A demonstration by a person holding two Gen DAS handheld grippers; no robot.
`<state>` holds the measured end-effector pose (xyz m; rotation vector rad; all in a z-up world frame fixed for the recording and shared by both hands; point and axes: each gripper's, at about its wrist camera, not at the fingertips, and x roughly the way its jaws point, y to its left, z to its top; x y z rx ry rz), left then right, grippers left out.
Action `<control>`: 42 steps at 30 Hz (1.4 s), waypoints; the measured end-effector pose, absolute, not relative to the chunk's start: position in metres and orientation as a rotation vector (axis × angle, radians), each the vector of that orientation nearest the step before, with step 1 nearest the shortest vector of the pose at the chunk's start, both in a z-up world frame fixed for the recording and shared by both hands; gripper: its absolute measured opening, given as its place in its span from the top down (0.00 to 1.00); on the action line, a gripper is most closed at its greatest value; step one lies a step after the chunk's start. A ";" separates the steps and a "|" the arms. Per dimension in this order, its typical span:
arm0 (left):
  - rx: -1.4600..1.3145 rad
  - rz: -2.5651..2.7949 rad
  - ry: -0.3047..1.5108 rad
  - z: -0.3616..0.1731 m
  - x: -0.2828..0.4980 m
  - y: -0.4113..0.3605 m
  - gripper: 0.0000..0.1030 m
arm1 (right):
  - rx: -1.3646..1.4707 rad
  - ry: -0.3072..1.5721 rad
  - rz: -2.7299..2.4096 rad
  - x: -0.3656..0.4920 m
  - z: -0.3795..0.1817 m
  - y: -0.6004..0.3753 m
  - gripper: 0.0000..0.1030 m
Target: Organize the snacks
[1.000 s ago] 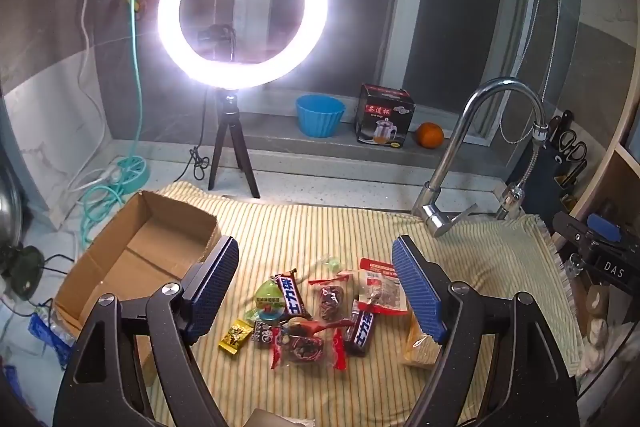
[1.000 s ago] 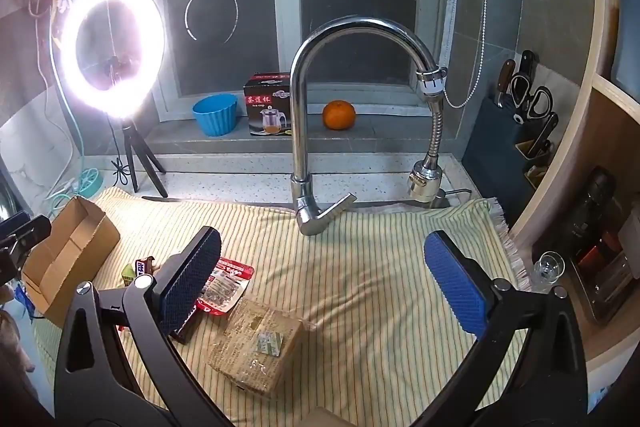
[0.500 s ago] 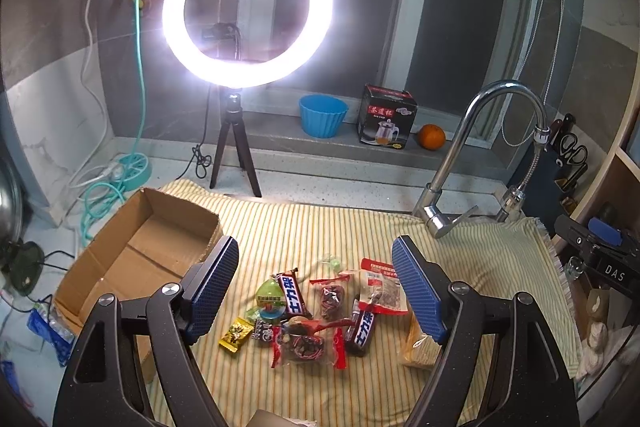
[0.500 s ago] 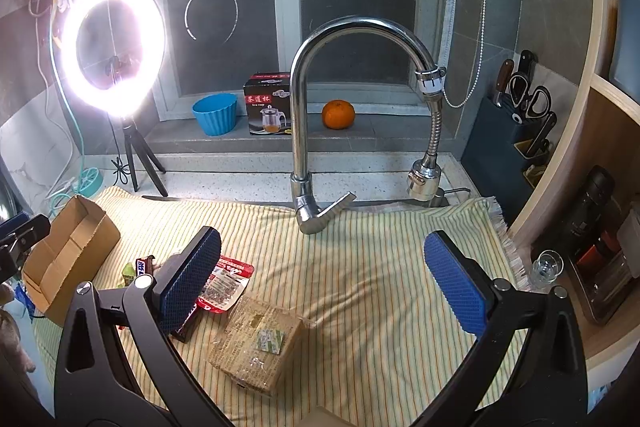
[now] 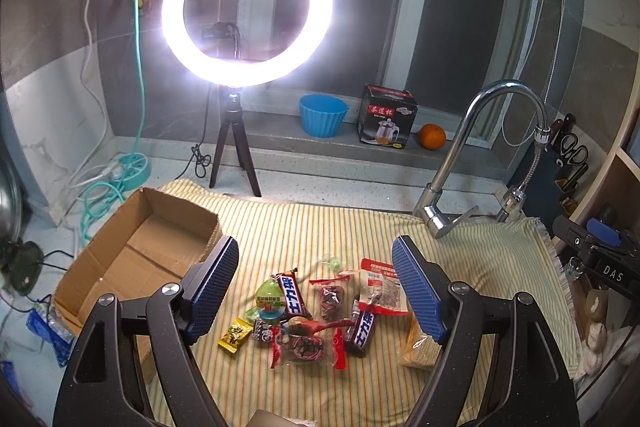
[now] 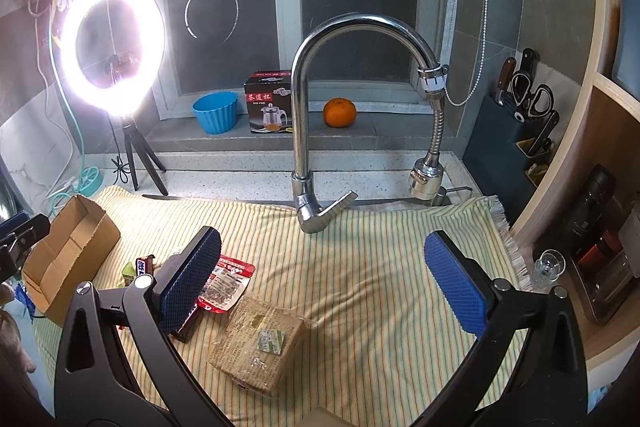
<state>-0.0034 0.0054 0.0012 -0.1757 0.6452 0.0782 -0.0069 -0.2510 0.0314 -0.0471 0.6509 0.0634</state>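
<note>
- Snacks [image 5: 316, 311] heaped mid-cloth [image 5: 280, 227]; two chocolate bars [image 5: 291, 291] lengthwise toward the window edge.
- Left gripper [image 5: 316, 289] spread wide, empty, above the heap.
- Right gripper [image 6: 324, 277] spread wide, empty, touching nothing.

Snacks [image 5: 316, 311] on cloth [image 5: 304, 227] (cardboard box [image 5: 136, 259] left), faucet [image 5: 472, 155] behind right

The left gripper [image 5: 314, 285] has two black plastic arms with triangular cut-outs and round silver screws at the joints. Its fingers [image 5: 416, 289] carry blue pads with a fine grid texture. The right gripper [image 6: 320, 279] has the same build: black arms, silver screws, blue textured pads [image 6: 454, 279]
</note>
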 end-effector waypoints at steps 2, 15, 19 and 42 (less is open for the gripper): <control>-0.176 0.079 0.646 0.001 -0.004 0.006 0.23 | -0.048 0.653 0.065 -0.007 0.031 -0.251 0.00; -0.163 0.088 0.654 0.000 0.002 0.006 0.23 | -0.039 0.667 0.068 -0.003 0.026 -0.251 0.00; -0.162 0.087 0.654 0.000 0.002 0.006 0.23 | -0.038 0.670 0.069 -0.002 0.025 -0.251 0.00; -0.166 0.083 0.677 -0.009 0.007 0.005 0.23 | -0.025 0.719 0.072 0.007 0.011 -0.253 0.00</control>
